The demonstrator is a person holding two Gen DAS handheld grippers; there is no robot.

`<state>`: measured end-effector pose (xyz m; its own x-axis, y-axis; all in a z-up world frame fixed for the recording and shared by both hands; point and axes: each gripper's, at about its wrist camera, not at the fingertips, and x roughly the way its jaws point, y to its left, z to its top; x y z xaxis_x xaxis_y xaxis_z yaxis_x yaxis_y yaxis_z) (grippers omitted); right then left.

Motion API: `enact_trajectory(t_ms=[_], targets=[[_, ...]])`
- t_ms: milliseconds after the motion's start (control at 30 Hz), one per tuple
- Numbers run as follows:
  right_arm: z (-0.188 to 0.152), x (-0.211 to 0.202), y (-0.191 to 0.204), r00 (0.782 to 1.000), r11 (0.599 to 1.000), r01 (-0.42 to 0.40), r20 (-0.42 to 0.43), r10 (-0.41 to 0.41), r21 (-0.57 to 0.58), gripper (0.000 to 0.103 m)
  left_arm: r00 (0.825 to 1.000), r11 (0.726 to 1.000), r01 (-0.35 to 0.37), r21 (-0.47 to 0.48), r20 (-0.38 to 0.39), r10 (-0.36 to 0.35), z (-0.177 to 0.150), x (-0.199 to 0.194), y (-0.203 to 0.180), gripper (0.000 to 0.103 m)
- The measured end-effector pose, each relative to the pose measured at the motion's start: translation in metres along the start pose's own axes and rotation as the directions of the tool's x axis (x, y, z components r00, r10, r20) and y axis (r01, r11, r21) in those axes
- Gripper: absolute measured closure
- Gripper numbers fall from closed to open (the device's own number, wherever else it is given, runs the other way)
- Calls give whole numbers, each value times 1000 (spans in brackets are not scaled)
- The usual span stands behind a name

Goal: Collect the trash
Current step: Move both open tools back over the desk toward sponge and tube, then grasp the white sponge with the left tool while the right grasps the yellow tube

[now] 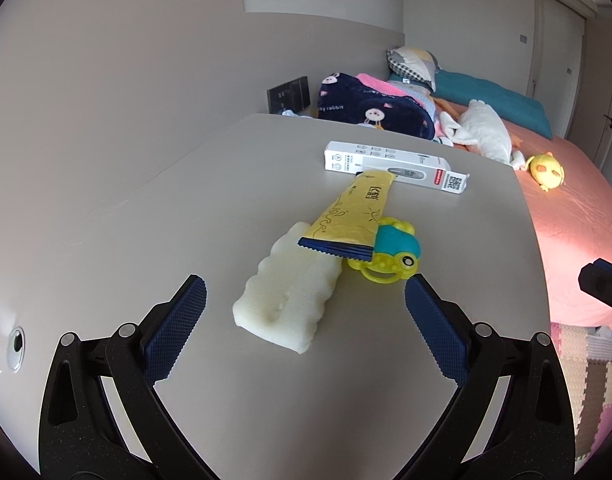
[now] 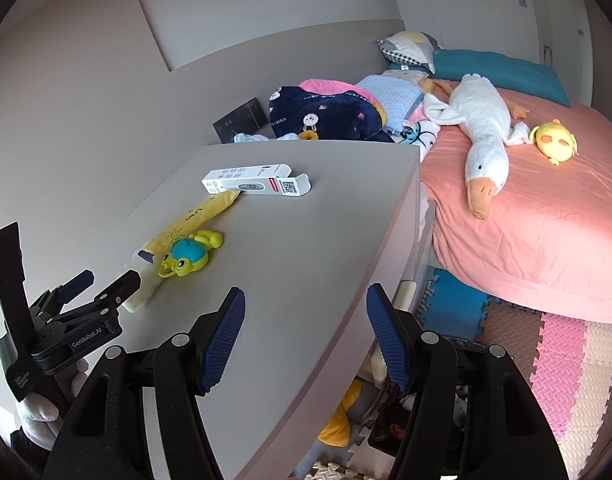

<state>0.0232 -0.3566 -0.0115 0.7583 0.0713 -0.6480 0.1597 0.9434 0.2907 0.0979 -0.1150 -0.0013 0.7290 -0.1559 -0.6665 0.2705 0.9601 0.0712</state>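
A pale foam block (image 1: 286, 300) lies on the grey table (image 1: 146, 220), right in front of my open left gripper (image 1: 306, 304), between its blue pads. A yellow wrapper (image 1: 353, 212) rests on the block's far end. A teal and yellow toy (image 1: 393, 254) sits just right of it. A white thermometer box (image 1: 389, 164) lies further back. In the right wrist view my right gripper (image 2: 306, 340) is open and empty over the table's near right edge. There the left gripper (image 2: 102, 284) reaches the foam block (image 2: 142, 280), with the wrapper (image 2: 198, 214), toy (image 2: 188, 254) and box (image 2: 254, 184) beyond.
A bed with a pink sheet (image 2: 545, 220) stands right of the table, with a white goose plush (image 2: 481, 128), a yellow plush (image 2: 553, 140) and folded blankets (image 2: 325, 112). Coloured foam mats (image 2: 565, 360) cover the floor. Clutter lies under the table edge (image 2: 345, 420).
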Motion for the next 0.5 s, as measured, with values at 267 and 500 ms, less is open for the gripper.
enact_trajectory(t_ms=[267, 500], targets=[[13, 19, 19, 999, 999, -47, -20, 47, 14, 39, 998, 1000, -10, 26, -60, 12, 0, 24, 6, 19], [24, 42, 44, 993, 995, -100, -55, 101, 26, 39, 994, 1000, 17, 23, -104, -14, 1, 38, 10, 32]])
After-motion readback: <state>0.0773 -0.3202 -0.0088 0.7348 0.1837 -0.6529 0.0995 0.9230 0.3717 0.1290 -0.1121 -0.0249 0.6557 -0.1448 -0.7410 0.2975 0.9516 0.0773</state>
